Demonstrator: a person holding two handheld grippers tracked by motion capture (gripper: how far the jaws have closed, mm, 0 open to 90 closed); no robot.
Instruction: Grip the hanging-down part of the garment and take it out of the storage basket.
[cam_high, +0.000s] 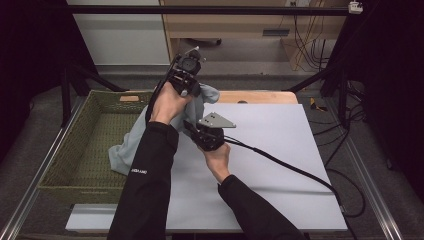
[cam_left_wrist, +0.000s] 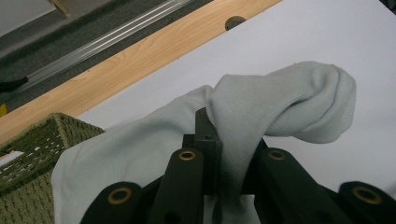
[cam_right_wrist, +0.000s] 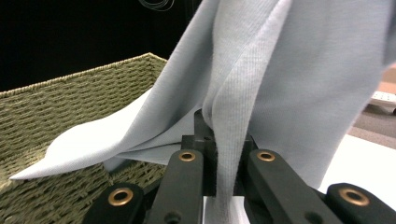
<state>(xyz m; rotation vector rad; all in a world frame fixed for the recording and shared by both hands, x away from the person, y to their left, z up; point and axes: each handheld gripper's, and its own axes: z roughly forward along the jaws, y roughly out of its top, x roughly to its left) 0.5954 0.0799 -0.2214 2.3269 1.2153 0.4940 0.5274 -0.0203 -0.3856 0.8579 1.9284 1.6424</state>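
Your left hand-held gripper (cam_high: 186, 75) is raised above the far edge of the bench (cam_high: 280, 150), its jaws clamped on a fold of the pale blue cloth (cam_high: 127, 145). Your right hand-held gripper (cam_high: 197, 131), lower and nearer you, pinches another fold. The cloth hangs between them and drapes into the woven basket (cam_high: 85, 150) at the bench's left.

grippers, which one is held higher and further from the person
The left gripper, raised at the far edge of the table above the basket. The right gripper sits lower and nearer. Both are shut on the pale cloth.
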